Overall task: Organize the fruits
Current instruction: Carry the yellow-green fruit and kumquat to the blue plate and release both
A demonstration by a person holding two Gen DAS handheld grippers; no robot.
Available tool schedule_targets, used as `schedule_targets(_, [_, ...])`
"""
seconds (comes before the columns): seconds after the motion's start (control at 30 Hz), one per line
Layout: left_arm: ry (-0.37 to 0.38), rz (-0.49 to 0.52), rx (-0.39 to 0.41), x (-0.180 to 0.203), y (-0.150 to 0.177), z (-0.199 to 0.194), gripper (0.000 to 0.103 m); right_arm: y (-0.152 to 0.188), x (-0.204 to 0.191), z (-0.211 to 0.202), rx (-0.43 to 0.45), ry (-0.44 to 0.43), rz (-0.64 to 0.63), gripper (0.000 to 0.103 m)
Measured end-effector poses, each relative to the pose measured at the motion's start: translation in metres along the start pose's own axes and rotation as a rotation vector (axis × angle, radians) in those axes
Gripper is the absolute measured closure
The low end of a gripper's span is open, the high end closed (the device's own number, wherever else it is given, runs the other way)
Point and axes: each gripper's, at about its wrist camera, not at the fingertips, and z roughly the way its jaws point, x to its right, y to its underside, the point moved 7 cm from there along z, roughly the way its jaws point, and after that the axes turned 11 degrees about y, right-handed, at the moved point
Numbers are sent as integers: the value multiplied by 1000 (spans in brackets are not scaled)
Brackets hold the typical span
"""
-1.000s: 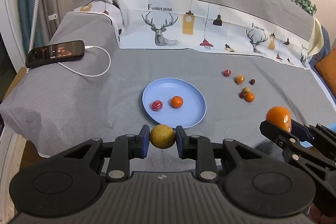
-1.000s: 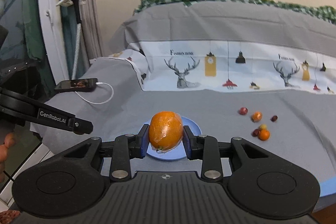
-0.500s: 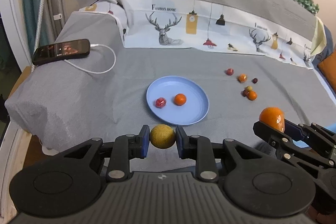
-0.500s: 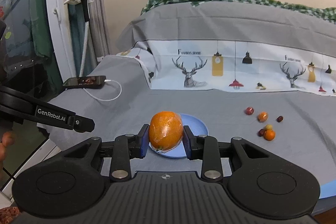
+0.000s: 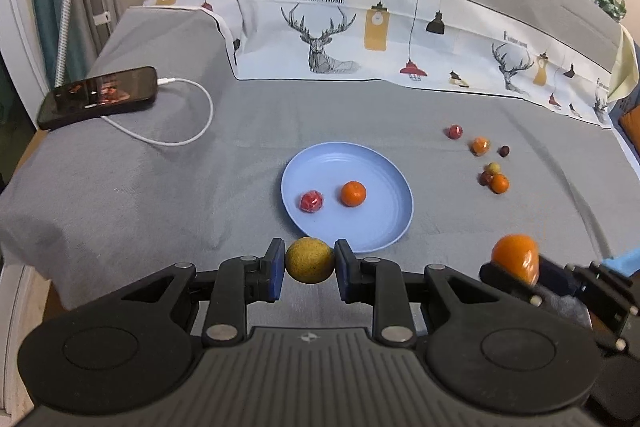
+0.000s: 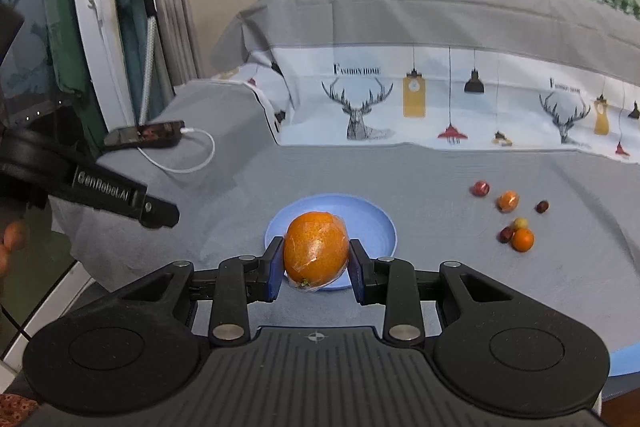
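Note:
My left gripper (image 5: 309, 263) is shut on a small yellow-green round fruit (image 5: 309, 260), just short of the near rim of the blue plate (image 5: 380, 227). On that plate lie a red wrapped fruit (image 5: 311, 201) and a small orange (image 5: 353, 193). My right gripper (image 6: 316, 259) is shut on a large plastic-wrapped orange (image 6: 316, 253), which hides the middle of the blue plate (image 6: 376, 223) behind it. From the left wrist view that large orange (image 5: 516, 259) shows at the lower right. Several small loose fruits (image 5: 490, 163) lie on the grey sheet to the plate's right.
A black phone (image 5: 98, 101) on a white charging cable (image 5: 188, 131) lies at the sheet's far left. A deer-print cover (image 5: 400, 39) rises behind the fruits. The bed's edge drops off at the left, beside curtains (image 6: 160, 27). The left gripper's arm (image 6: 100, 191) crosses the right wrist view's left side.
Both grippers have moved forward and a little lower towards the blue plate, each still holding its fruit. The plate and the loose fruits have not moved.

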Motion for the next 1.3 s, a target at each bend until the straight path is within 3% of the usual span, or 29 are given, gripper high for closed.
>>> schedule_targets(0.2, [4,-25,-61,-7,-16,41,74,1,0,36,-48,9,-4,69])
schedule_targets(0.63, [36,30,-174,-9,-33,157,74,10,4,145,-160,31,-42,69])
schedule_targets(1.17, [2,132,-307,-20,-16,259,74,32,7,236,-290,17,-121,68])
schedule_targets(1.23, [4,138,-289,-21,-20,258,60,29,6,239,-292,11,-121,67])
schedule_targets(1.3, [3,122,-246,-20,-27,251,9,27,6,242,-313,3,-127,57])
